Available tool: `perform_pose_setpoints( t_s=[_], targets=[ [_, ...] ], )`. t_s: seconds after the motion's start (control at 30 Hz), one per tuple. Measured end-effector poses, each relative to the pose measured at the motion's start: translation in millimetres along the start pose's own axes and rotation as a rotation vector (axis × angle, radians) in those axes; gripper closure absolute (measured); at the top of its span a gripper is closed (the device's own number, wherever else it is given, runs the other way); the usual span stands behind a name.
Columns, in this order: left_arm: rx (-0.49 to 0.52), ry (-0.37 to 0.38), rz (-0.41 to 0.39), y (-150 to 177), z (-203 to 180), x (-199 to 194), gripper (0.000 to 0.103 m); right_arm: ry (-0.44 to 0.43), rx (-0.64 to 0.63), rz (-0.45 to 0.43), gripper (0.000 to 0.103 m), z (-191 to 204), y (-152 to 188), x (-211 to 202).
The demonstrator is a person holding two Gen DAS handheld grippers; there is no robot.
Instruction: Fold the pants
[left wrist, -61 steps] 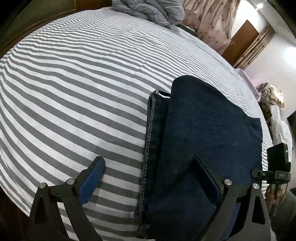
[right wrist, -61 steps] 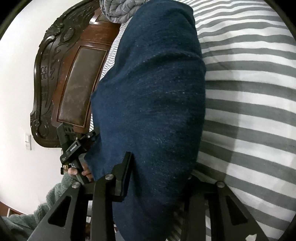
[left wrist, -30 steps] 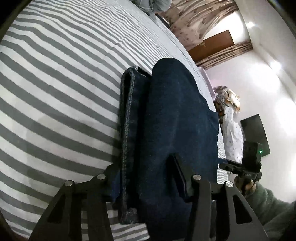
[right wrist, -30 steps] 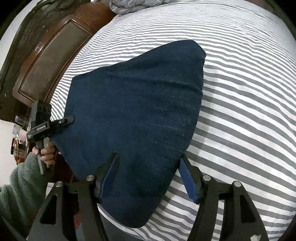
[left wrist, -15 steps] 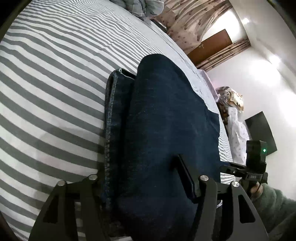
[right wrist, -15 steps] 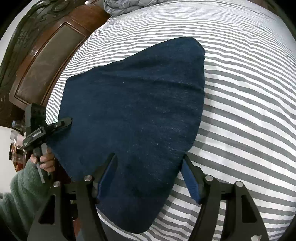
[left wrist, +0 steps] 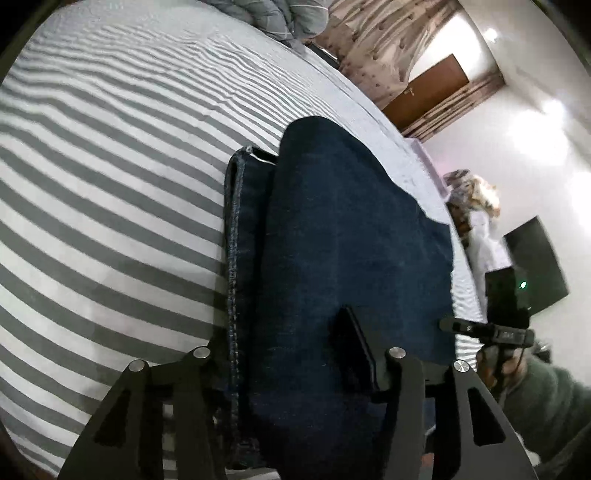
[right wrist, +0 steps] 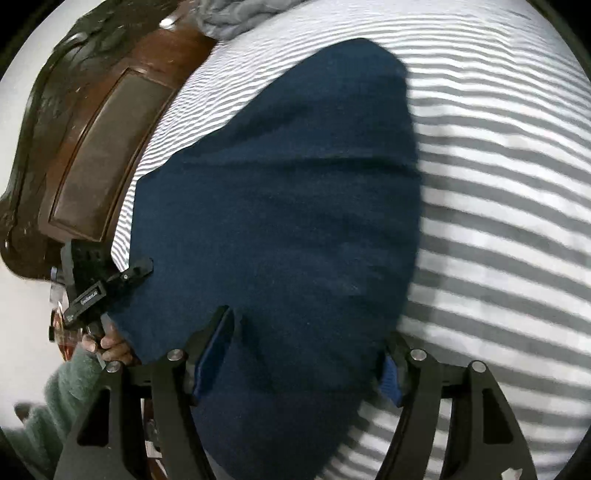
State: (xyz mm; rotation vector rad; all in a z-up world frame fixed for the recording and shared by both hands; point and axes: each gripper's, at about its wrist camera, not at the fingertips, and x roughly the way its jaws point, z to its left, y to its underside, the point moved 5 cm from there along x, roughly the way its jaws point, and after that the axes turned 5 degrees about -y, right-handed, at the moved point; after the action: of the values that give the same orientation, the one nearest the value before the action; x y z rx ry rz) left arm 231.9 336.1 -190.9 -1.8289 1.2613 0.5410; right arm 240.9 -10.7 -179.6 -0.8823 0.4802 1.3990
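The left gripper (left wrist: 284, 354) is gripping the near edge of the folded pants (left wrist: 343, 251), its two fingers set partway apart with the thick stack of dark blue denim squeezed between them; the right-hand finger (left wrist: 356, 349) is lying on top of the cloth, while the other is tucked in beside the stitched side seam. The right gripper (right wrist: 306, 354) is straddling the same near edge at the other end, its blue-padded fingers (right wrist: 214, 350) standing fairly wide with the denim bulging up between them; its jaws have just been closing a little, and whether the pads are actually pinching the cloth I cannot tell. The pants are lying as a folded blue bundle on the grey-and-white striped bedsheet (left wrist: 110, 192). Beyond them, a carved wooden headboard (right wrist: 92, 155) is standing at the bed's end, and a crumpled grey blanket (left wrist: 273, 14) is sitting at the far edge.
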Motion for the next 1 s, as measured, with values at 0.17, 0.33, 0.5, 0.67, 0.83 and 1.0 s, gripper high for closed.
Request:
perform_pose_setpoints(
  t_s=[0.17,0.33,0.5,0.67,0.83,1.0],
  targets=[
    [0.033,-0.048,-0.023,4.1,-10.1,-3.5,0.054,-0.090,0.091,-0.037,0.075,-4.1,-9.8,-0.3],
    [-0.010,-0.024,-0.041,7.1,-13.1,-11.4,0.064,-0.147,0.116,-0.076,0.084,9.1,-11.9,-10.8],
    [-0.021,-0.021,-0.049,9.4,-20.7,-15.6,0.069,-0.179,0.154,-0.119,0.086,14.8,-18.5,-21.4],
    [-0.011,-0.009,-0.048,11.5,-37.5,-12.2,0.071,-0.188,0.158,-0.173,0.086,11.3,-29.2,-45.0],
    [0.020,0.016,-0.038,5.4,-71.4,2.7,0.072,-0.167,0.160,-0.209,0.087,-0.6,-28.1,-75.3],
    [0.081,0.032,-0.012,-6.0,-119.4,28.5,0.073,-0.126,0.172,-0.245,0.087,-26.0,-26.0,-111.7]
  ],
)
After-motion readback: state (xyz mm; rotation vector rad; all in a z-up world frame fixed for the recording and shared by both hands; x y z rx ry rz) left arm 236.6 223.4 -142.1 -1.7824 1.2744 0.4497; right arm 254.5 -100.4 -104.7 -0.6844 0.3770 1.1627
